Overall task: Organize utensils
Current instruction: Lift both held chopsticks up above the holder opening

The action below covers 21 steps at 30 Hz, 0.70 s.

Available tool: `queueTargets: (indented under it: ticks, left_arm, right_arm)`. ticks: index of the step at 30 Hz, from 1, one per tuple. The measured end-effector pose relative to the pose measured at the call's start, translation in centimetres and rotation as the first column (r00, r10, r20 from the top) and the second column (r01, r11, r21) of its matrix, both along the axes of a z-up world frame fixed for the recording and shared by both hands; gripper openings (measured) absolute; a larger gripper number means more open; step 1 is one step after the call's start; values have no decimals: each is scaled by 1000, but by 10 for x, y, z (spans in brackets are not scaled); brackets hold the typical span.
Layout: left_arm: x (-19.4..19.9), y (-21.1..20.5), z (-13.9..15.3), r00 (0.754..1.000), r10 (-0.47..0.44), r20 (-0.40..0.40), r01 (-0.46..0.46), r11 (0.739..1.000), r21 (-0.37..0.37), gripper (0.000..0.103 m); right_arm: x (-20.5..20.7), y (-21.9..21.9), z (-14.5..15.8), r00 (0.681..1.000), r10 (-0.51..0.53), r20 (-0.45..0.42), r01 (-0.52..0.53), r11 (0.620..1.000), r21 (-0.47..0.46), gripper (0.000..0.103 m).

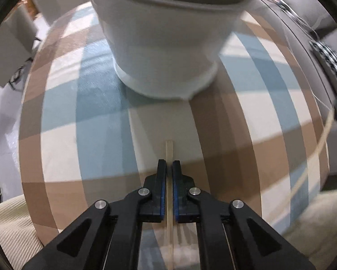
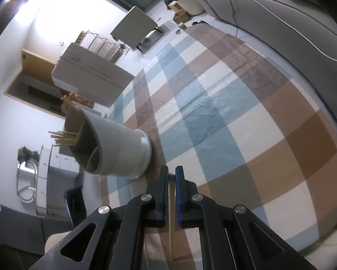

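Observation:
A thin wooden chopstick (image 1: pixel 169 148) runs straight up between my left gripper's (image 1: pixel 169 164) blue pads, which are shut on it; its tip sticks out past the fingertips. Just beyond it stands the grey utensil holder (image 1: pixel 164 45) on the checked tablecloth (image 1: pixel 89 117). A second pale stick (image 1: pixel 314 159) lies near the table's right edge. In the right wrist view the same holder (image 2: pixel 116 144) stands left of my right gripper (image 2: pixel 171 168), with several chopsticks (image 2: pixel 65 137) in one of its compartments. The right gripper's pads are shut with nothing between them.
The blue, brown and cream checked cloth (image 2: pixel 224 117) covers the table. A grey sofa (image 2: pixel 280 27) with cables runs along the far right side. A white box-shaped unit (image 2: pixel 89 76) stands beyond the left edge. Cream ribbed fabric (image 1: pixel 13 225) lies at the near edge.

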<state>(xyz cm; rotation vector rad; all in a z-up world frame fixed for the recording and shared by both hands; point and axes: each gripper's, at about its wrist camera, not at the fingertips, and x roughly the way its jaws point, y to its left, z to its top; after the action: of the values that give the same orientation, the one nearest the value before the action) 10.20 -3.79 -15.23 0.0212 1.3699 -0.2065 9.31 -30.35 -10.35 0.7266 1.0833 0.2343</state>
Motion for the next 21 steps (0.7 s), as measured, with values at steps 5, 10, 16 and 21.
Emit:
queueTargets:
  ticks: [5,10,16,21]
  left_arm:
    - [-8,19,-5,999,14,-46,-16,998,-53,1]
    - [-3,22,-10,999,19,-36,-20,1000,-18,3]
    - [11,-8,-10,997,-75,23,72,993,95,20]
    - [13,-14,-14,996,-86,23,84,992,98,2]
  right_arm:
    - [2,9,-2,1000,8,-5,-8,1000,-3,5]
    - [2,8,1,1000,10,7,-9,1000,-20,5]
    - [1,0,-2,1000,-4,-5,3,1000,-24,5]
    - [2,1,-1,1000,6,-2,-6,999,-39,5]
